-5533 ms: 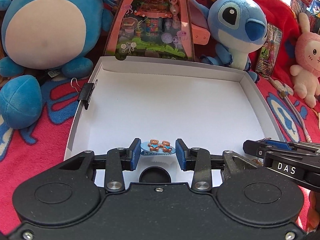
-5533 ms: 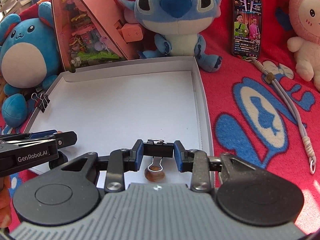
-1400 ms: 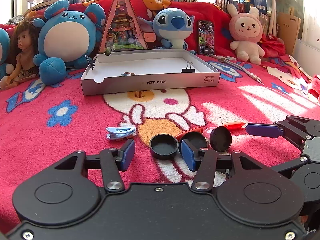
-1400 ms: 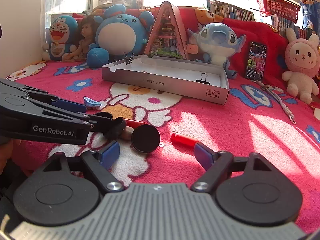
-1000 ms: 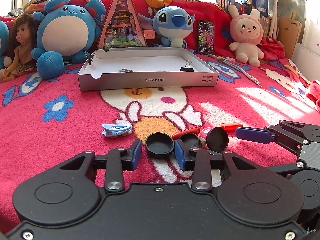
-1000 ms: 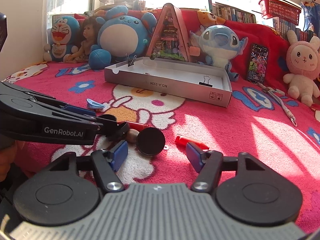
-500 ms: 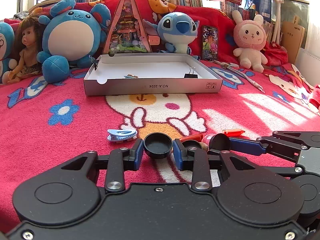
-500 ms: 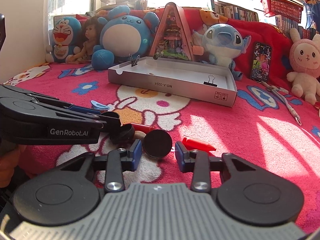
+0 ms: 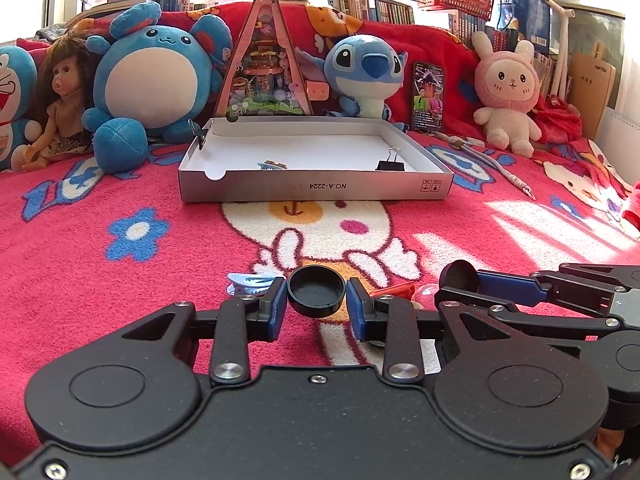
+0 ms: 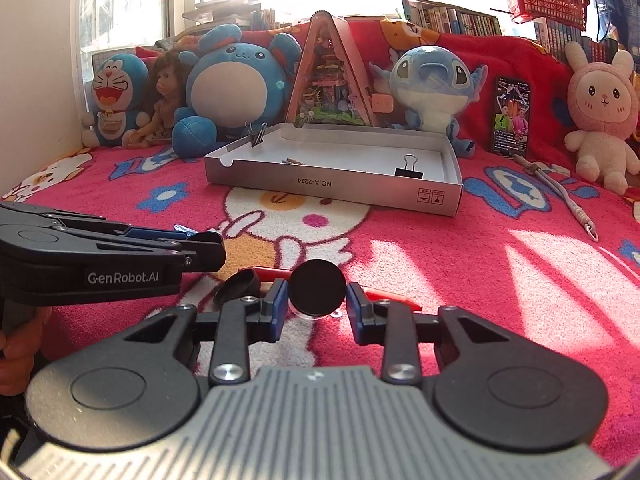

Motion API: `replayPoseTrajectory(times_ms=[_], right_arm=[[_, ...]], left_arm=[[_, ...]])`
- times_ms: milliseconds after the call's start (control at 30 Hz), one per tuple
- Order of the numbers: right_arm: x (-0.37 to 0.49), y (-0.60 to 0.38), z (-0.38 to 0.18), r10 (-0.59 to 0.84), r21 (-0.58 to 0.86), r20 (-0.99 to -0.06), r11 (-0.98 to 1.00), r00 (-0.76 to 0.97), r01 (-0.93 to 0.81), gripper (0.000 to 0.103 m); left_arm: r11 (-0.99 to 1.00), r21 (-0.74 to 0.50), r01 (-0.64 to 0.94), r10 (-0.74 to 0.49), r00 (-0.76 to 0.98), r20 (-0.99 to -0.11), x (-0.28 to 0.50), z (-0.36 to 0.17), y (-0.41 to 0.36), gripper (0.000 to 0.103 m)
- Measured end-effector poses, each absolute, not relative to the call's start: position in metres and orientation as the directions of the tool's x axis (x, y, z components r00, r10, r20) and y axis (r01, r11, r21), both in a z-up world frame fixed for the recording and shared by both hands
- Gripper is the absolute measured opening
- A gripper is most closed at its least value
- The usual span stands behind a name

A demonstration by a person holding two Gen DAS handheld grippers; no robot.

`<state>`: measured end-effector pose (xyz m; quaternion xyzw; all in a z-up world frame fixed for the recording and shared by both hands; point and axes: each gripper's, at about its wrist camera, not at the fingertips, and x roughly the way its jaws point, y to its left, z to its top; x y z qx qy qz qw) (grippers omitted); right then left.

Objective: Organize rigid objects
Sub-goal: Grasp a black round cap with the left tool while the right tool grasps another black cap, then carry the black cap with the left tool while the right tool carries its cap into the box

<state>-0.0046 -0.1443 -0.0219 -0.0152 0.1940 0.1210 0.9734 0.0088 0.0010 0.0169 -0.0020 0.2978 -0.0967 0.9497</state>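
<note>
My left gripper is shut on a black round cap, hollow side up, low over the red blanket. My right gripper is shut on a second black cap, which stands on edge with its flat face toward the camera. In the left wrist view the right gripper comes in from the right with its cap. The left gripper crosses the left of the right wrist view. A third black cap lies on the blanket between them. The white box stands farther back.
A blue hair clip and red stick-like pieces lie on the blanket by the caps. The box holds a binder clip and a small bear hair clip. Plush toys, a doll and a phone line the back.
Both grippers have come back from the box to the blanket near the caps. The left jaws shut on one cap. The right jaws closed from wide onto the other.
</note>
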Motion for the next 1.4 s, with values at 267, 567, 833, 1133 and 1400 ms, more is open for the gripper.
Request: replayPoseTrajectory(times_ms=[267, 567, 833, 1133, 1400], right_arm=[[0.004, -0.156, -0.015, 0.201, 0.058, -0.383, 0.979, 0.902, -0.194, 0.038], [0.018, -0.172, -0.006, 0.173, 0.111, -0.397, 0.984, 0.901, -0.14, 0.037], [0.037, -0.183, 0.012, 0.145, 0.118, -0.377, 0.987, 0.915, -0.107, 0.037], [0.07, -0.194, 0.037, 0.137, 0.135, -0.358, 0.986, 0.924, -0.093, 0.037], [0.099, -0.2, 0.049, 0.142, 0.155, -0.374, 0.984, 0.916, -0.088, 0.037]], left_arm=[[0.983, -0.061, 0.175, -0.18, 0.817, -0.548, 0.019, 0.026, 0.005, 0.031], [0.984, -0.07, 0.163, -0.175, 0.826, -0.536, 0.036, 0.035, 0.01, 0.031], [0.983, -0.087, 0.163, -0.184, 0.831, -0.526, 0.062, 0.046, 0.012, 0.031], [0.98, -0.135, 0.149, -0.197, 0.836, -0.512, 0.101, 0.063, 0.019, 0.031], [0.974, -0.178, 0.14, -0.214, 0.826, -0.521, 0.14, 0.072, 0.023, 0.031]])
